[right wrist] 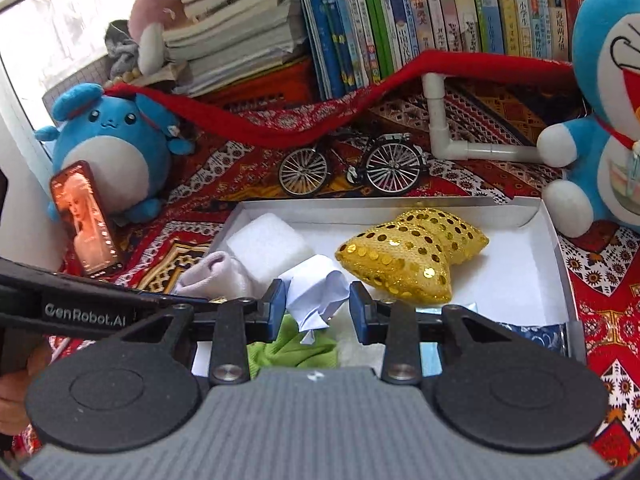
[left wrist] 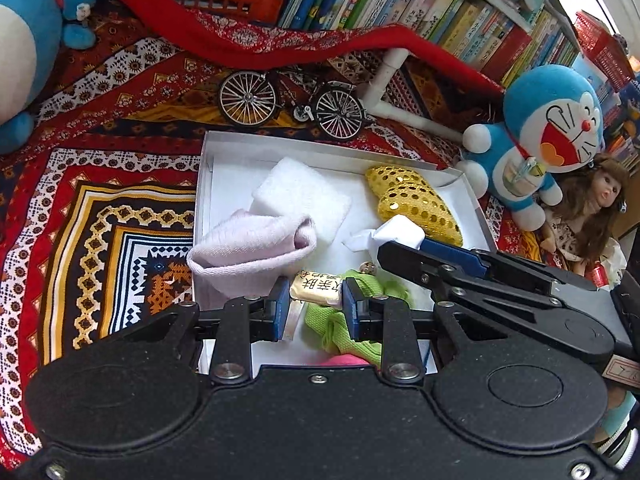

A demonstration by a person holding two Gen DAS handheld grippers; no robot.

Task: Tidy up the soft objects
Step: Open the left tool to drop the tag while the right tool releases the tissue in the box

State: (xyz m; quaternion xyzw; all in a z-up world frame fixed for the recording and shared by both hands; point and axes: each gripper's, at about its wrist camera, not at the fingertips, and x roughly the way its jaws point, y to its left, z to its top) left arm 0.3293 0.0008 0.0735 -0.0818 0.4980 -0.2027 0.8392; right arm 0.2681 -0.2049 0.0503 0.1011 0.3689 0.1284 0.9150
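A white box [left wrist: 248, 140] [right wrist: 552, 240] lies on the patterned cloth. In it are a white foam block [left wrist: 304, 196] [right wrist: 268, 246], a pale pink sock [left wrist: 248, 250] [right wrist: 216, 276], a gold sequined cushion [left wrist: 416, 204] [right wrist: 408, 264] and a green cloth [left wrist: 332, 328] [right wrist: 296, 348]. My left gripper [left wrist: 316, 304] is shut on a small gold packet with black characters [left wrist: 316, 290], above the green cloth. My right gripper [right wrist: 318, 308], also in the left wrist view [left wrist: 404, 240], is shut on a crumpled white paper [right wrist: 320, 294] [left wrist: 396, 232], just over the box.
A model bicycle [left wrist: 288, 100] [right wrist: 352, 164] and a white pipe [left wrist: 384, 80] [right wrist: 444, 120] stand behind the box. A Doraemon plush [left wrist: 536, 136] [right wrist: 600, 120] and doll [left wrist: 588, 216] are right; a blue plush [left wrist: 24, 40] [right wrist: 108, 148] and phone [right wrist: 86, 220] left. Books line the back.
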